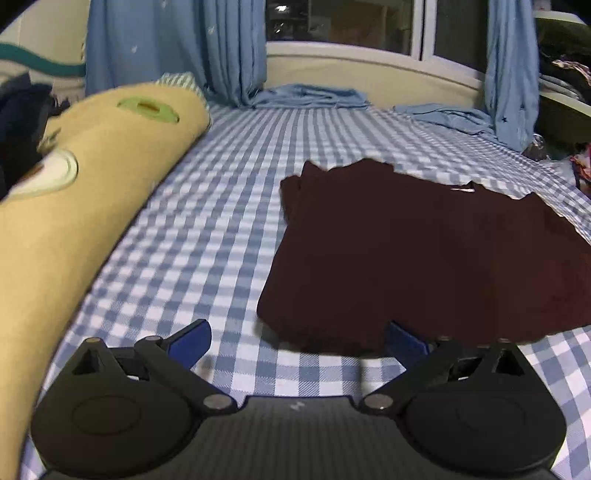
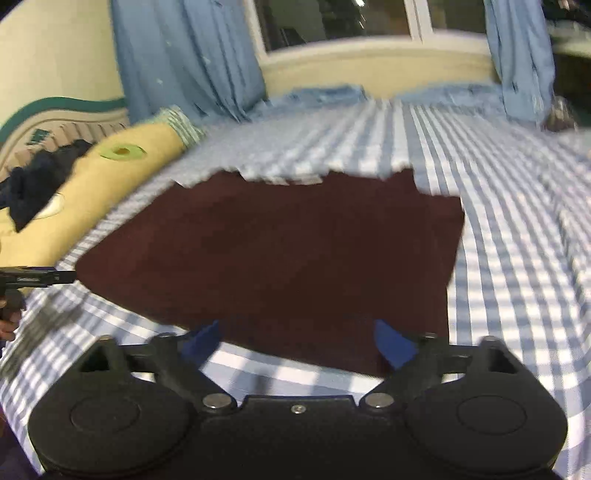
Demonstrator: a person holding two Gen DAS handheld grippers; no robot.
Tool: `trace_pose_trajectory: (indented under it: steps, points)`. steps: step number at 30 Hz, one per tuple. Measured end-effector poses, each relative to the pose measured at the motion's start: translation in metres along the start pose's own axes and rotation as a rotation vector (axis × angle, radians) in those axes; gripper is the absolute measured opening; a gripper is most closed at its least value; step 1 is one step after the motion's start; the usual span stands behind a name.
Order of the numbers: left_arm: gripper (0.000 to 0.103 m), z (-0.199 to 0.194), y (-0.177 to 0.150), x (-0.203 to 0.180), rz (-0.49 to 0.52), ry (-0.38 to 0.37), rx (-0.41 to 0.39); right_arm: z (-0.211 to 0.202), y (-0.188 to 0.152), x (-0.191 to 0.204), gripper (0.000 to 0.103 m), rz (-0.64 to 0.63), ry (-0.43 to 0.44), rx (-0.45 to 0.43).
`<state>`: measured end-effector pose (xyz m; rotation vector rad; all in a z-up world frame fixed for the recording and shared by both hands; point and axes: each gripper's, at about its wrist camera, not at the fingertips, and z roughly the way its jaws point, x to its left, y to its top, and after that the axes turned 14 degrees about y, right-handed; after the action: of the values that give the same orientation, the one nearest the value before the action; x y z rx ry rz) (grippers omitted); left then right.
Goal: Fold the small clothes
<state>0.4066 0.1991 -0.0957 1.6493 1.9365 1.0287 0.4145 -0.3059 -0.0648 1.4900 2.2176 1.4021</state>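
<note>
Garment [image 2: 273, 254] lies part-folded on checked bed sheet [image 1: 207, 229]; left gripper [image 1: 297, 341] and right gripper [image 2: 297, 341] both wide, empty; next regrasp near hem.

Left wrist view: sits low on the left hand-held gripper [image 1: 299, 341], faces down-forward across the bed [image 1: 207, 229] toward the window [image 1: 343, 26].
Right wrist view: the same on the right hand-held gripper [image 2: 297, 341], close.
Shared: maroon garment [image 1: 424, 258], yellow pillow [image 1: 92, 192], curtains [image 1: 177, 48].
</note>
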Motion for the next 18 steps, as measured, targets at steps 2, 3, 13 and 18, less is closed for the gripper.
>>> trace_pose_trajectory:
  steps: [2, 3, 13, 18]
  points:
    - [0.102, -0.006, 0.003, -0.001, 0.011, -0.003, -0.015, -0.01, 0.001, 0.012, 0.1, -0.035, -0.008, -0.029]
    - [0.102, -0.008, 0.004, -0.002, 0.013, -0.009, -0.022, -0.013, 0.002, 0.016, 0.1, -0.042, -0.012, -0.036]
    - [0.102, 0.024, 0.02, 0.043, -0.206, -0.325, 0.078, -0.031, 0.007, 0.039, 0.102, -0.03, -0.016, -0.12]
    - [0.101, 0.086, 0.038, 0.084, -0.418, -0.498, 0.203, -0.03, 0.008, 0.05, 0.102, -0.047, 0.024, -0.13]
